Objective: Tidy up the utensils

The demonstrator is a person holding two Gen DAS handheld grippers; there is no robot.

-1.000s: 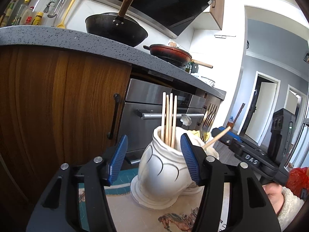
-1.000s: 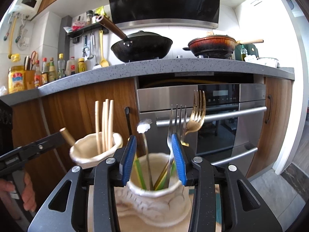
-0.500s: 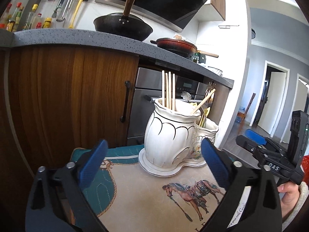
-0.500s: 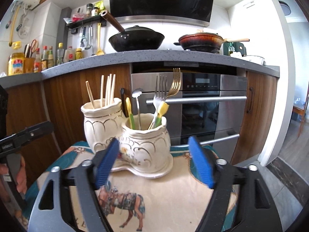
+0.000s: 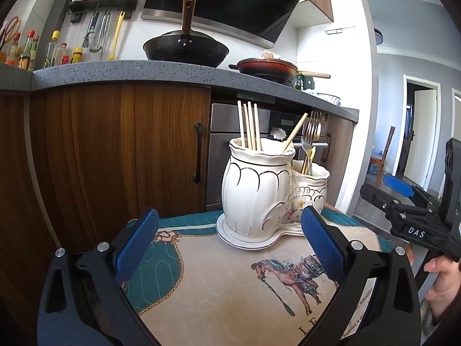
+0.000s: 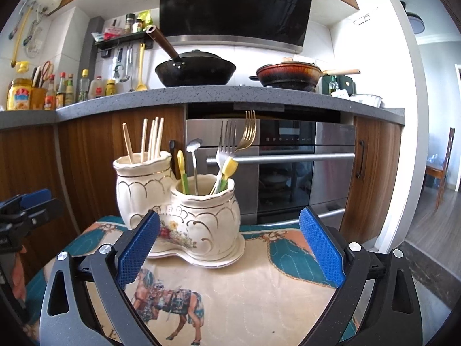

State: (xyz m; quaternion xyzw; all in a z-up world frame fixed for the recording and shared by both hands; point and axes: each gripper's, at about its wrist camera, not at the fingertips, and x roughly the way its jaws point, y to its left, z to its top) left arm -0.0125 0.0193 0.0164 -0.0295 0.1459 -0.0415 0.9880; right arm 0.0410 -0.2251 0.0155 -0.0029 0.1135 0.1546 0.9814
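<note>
Here, nearest the lens, the left gripper (image 5: 230, 248) has its jaws wide apart with only bare cloth (image 5: 219, 282) between the blue pads (image 5: 135, 248); nothing is held. The right gripper (image 6: 230, 245) has its jaws opening, almost fully spread, and empty; its left pad overlaps the holder's base in the right wrist view, though contact cannot be judged.

Middle ground: a quilted cloth with a horse print covers the table, open and unoccupied between the grippers and the holder. The white double-pot holder (image 5: 259, 193) stands toward the far edge of the cloth, on its own saucer-like base. In the right wrist view the taller pot (image 6: 141, 184) carries the chopsticks (image 6: 151, 138), upright, one leaning outward; the lower pot (image 6: 207, 210) carries the forks (image 6: 230, 144) and small yellow-handled pieces, tilted.

In the left wrist view the right gripper (image 5: 403, 199) sits off the table's right side, well apart from the holder, with a hand (image 5: 440, 279) below it.

Background: wood cabinets (image 5: 115, 158), an oven (image 6: 288, 167), and a grey counter (image 6: 230, 98) bearing two pans.
</note>
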